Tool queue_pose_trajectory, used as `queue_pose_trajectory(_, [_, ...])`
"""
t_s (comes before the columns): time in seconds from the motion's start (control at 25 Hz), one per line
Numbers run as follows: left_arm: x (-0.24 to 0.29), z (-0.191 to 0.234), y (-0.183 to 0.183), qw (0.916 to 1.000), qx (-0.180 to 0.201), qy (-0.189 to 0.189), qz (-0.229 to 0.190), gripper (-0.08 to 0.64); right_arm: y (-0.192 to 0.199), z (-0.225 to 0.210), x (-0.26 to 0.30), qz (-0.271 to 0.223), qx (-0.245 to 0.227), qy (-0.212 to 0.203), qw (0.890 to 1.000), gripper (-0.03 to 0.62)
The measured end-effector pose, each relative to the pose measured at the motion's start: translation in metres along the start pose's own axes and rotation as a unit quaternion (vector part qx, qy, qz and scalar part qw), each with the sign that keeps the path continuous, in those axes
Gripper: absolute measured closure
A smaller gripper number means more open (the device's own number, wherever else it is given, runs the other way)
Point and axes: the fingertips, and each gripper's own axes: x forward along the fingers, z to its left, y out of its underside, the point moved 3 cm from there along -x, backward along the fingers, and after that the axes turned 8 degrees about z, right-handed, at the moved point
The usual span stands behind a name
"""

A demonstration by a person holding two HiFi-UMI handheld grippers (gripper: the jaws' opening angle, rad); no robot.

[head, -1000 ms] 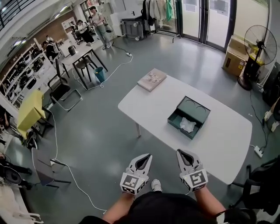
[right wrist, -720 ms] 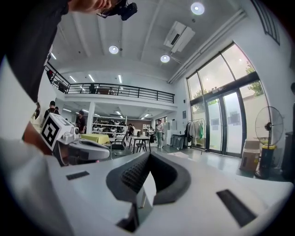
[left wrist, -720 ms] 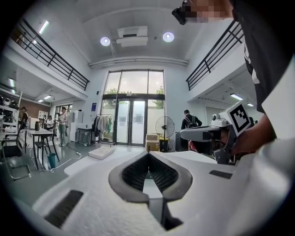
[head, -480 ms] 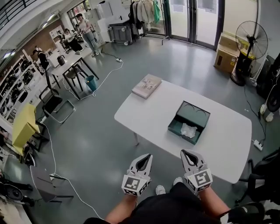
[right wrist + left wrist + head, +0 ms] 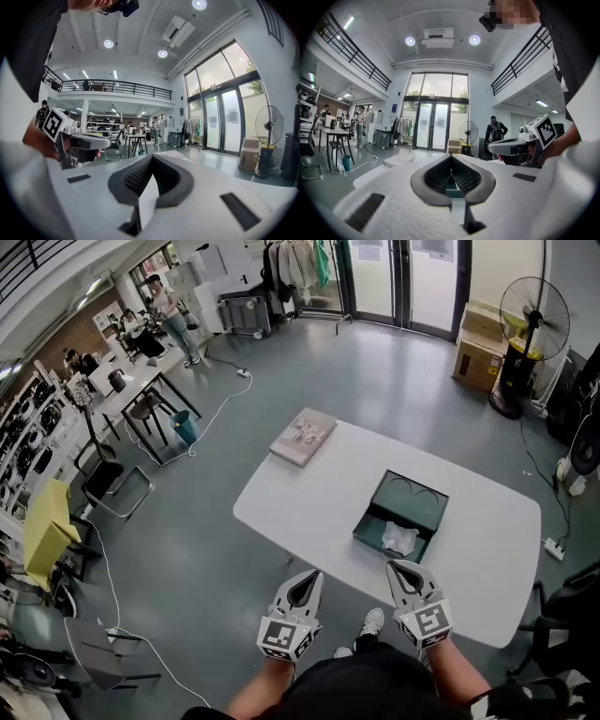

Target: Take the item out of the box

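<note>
An open dark green box (image 5: 401, 517) lies on the white table (image 5: 309, 498), its lid folded back. A crumpled white item (image 5: 399, 538) rests in its near tray. Both grippers are held side by side near the person's body, short of the table's near edge. My left gripper (image 5: 307, 578) is shut and holds nothing. My right gripper (image 5: 403, 571) is shut and holds nothing, its tip a little short of the box. In the left gripper view the jaws meet at their tips (image 5: 451, 159) with a sliver of the green box (image 5: 453, 189) behind them. In the right gripper view the tips (image 5: 152, 158) are together.
A flat beige book-like package (image 5: 303, 436) lies at the table's far left corner. A standing fan (image 5: 532, 313) and a cardboard box (image 5: 480, 358) stand beyond the table at the right. Chairs, desks, cables and people fill the left side of the room.
The person has stepped closer to the table; the box and table now sit nearer the grippers. Both grippers stay shut and side by side.
</note>
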Motion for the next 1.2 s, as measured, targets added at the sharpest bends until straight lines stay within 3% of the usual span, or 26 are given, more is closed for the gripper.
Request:
queue_pose_trajectory(0.16, [0.034, 0.018, -0.014, 0.9998, -0.017, 0.001, -0.006, 0.549, 0.001, -0.031, 0.018, 0.007, 0.010, 0.005, 1.000, 0.586])
queue_pose_trajectory(0.56, [0.109, 0.020, -0.023, 0.9996, 0.006, 0.015, 0.023, 0.549, -0.002, -0.095, 0.046, 0.018, 0.020, 0.015, 1.000, 0.586])
queue_pose_trajectory(0.88, [0.142, 0.020, -0.019, 0.9989, 0.005, 0.020, 0.042, 0.549, -0.005, -0.124, 0.061, 0.022, 0.036, 0.004, 0.999, 0.586])
queue_pose_trajectory(1.2, [0.157, 0.039, -0.016, 0.9979, 0.005, 0.026, 0.060, 0.549, 0.007, -0.134, 0.091, 0.068, 0.022, 0.001, 0.997, 0.584])
